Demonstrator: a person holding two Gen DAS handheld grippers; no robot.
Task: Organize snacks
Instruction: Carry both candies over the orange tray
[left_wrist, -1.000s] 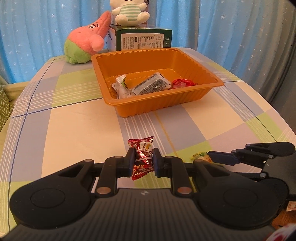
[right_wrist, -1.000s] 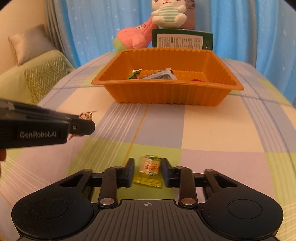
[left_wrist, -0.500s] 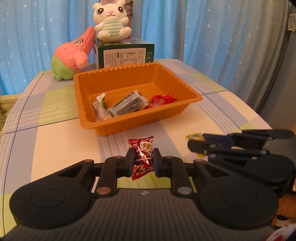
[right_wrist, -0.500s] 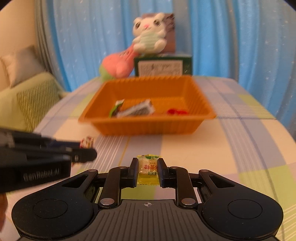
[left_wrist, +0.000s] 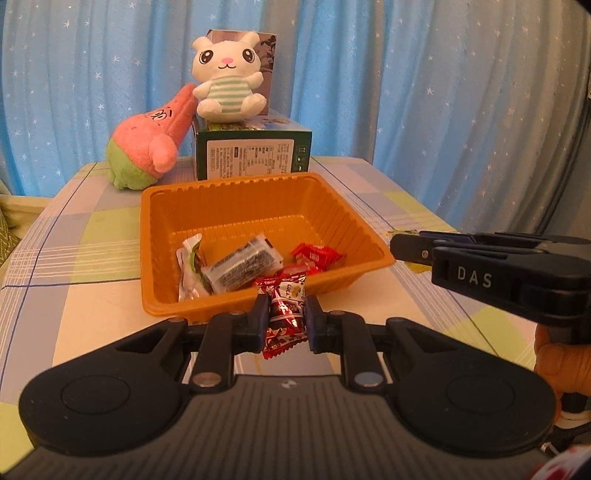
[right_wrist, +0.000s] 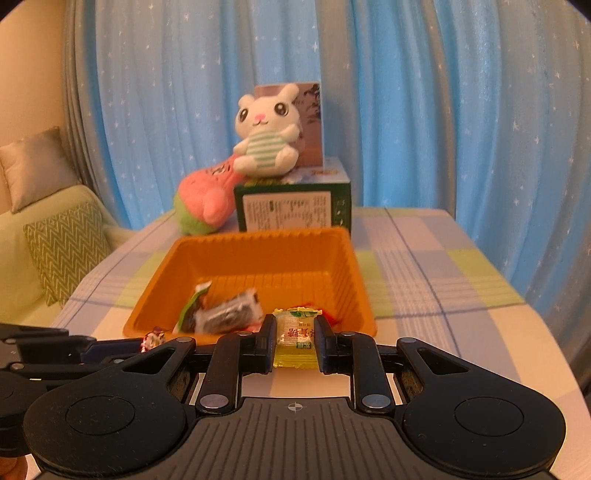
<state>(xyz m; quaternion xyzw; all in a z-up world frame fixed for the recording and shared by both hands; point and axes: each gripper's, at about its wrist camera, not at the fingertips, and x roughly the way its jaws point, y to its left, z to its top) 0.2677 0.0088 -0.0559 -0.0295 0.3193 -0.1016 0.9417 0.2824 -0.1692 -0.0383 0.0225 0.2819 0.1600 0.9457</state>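
Both cameras sit low behind their own fingers, above the near edge of the table (left_wrist: 92, 266), and look forward and slightly down towards the far curtain (right_wrist: 406, 110). The left wrist view faces the orange tray (left_wrist: 369, 236) from the near left; the right wrist view faces it from the near right, close to its near rim. Both share the tray, the plush toys, the green box (right_wrist: 295, 206) and each other's gripper at the frame edge.
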